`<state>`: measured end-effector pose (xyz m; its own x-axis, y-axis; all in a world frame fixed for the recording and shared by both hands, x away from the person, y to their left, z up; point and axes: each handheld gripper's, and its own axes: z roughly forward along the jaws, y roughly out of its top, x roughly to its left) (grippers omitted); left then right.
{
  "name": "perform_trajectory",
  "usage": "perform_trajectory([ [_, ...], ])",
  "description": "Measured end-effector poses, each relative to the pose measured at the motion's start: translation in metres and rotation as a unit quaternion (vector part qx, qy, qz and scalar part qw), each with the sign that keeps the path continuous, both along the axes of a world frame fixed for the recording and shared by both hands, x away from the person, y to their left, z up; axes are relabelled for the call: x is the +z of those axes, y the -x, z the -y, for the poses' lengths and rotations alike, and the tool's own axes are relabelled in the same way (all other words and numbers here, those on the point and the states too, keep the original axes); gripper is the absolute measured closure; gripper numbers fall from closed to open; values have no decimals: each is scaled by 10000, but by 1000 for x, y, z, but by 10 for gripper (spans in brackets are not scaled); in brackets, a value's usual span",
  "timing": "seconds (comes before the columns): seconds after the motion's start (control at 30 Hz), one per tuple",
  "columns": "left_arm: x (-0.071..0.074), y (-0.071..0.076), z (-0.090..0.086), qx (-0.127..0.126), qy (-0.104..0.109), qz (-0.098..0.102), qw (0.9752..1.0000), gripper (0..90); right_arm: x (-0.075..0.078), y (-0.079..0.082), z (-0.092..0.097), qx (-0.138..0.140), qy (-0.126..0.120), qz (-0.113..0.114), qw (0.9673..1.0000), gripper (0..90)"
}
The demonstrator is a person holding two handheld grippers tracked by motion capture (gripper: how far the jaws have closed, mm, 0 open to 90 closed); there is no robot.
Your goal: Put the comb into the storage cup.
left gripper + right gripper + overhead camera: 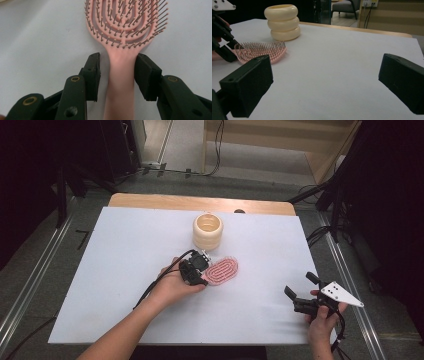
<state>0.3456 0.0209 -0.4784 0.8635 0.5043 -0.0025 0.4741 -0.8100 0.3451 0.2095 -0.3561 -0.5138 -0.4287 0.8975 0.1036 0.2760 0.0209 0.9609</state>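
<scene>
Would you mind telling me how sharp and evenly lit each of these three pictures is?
High view: the white table is bright, its surroundings nearly black. Left gripper view: the pink hairbrush has crisp bristles and a softer near handle. Right gripper view: the near jaws blur, and the cream ringed holder is fairly sharp.

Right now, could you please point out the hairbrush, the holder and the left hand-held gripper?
hairbrush [120, 75]: left gripper view, handle.
holder [207, 231]: high view, outer wall.
left hand-held gripper [117, 75]: left gripper view, midway between its fingertips.
</scene>
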Motion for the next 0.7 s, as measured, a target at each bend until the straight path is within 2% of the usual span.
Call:
perform_trajectory([
  [0.17, 0, -1, -1, -26, -3, 38, 10000, 618, 0, 0, 0, 3, 13, 1, 10000, 0],
  [0.2, 0, -1, -2, -7, 9, 45, 10000, 667, 0, 0, 0, 6, 27, 1, 10000, 0],
  [0.3, 0, -3, -4, -105, 13, 62, 9999, 698, 0, 0, 0, 7, 35, -4, 10000, 0],
  [0.4, -1, -5, -7, -114, 146, 1, 9998, 703, 0, 0, 0, -6, 44, -14, 10000, 0],
  [0.5, -1, -4, -8, -198, 178, 49, 9996, 704, 0, -1, -1, -5, 55, -2, 10000, 0],
  [0.67, 2, -1, -13, -180, 469, 149, 9986, 705, 0, -1, -1, -11, 58, -4, 10000, 0],
  [0.7, 2, -1, -13, -180, 469, 149, 9986, 705, 0, -1, -1, -21, 64, -3, 10000, 0],
])
